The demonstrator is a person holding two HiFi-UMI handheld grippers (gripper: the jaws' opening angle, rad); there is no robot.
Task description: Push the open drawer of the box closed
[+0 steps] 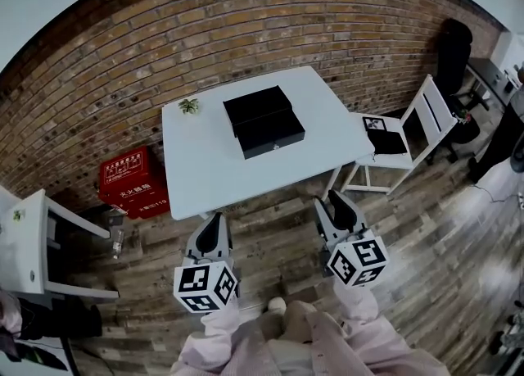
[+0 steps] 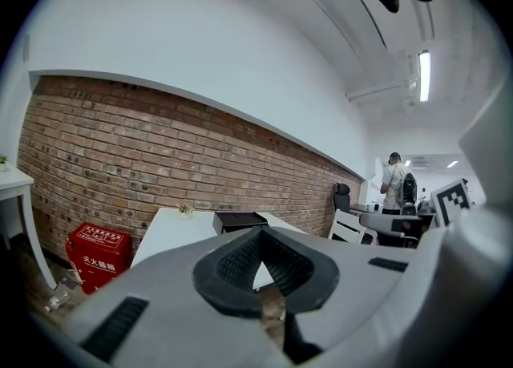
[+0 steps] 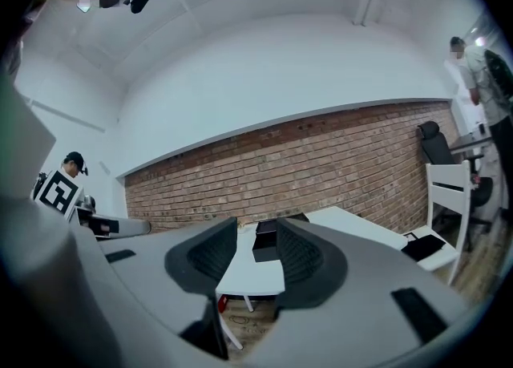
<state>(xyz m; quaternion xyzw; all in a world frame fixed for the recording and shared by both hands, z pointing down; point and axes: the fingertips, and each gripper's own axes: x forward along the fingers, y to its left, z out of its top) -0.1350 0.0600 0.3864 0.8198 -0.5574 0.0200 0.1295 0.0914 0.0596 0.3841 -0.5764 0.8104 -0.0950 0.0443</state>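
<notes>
While the left gripper (image 1: 214,219) is hovering off the table's (image 1: 205,178) near edge, fingers pressed together on nothing, the black box (image 1: 258,108) is sitting mid-table with its drawer (image 1: 272,135) sticking out nearward, and the right gripper (image 1: 336,200) is hanging at the right, fingers spread and empty.

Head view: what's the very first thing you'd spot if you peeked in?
The black box sits in the middle of the white table, with its drawer sticking out toward the near side. Behind the table runs a big brick wall, and a bright red box sits on the floor at the left. At the bottom, the left hand-held gripper and right hand-held gripper point toward the table, short of it.
</notes>
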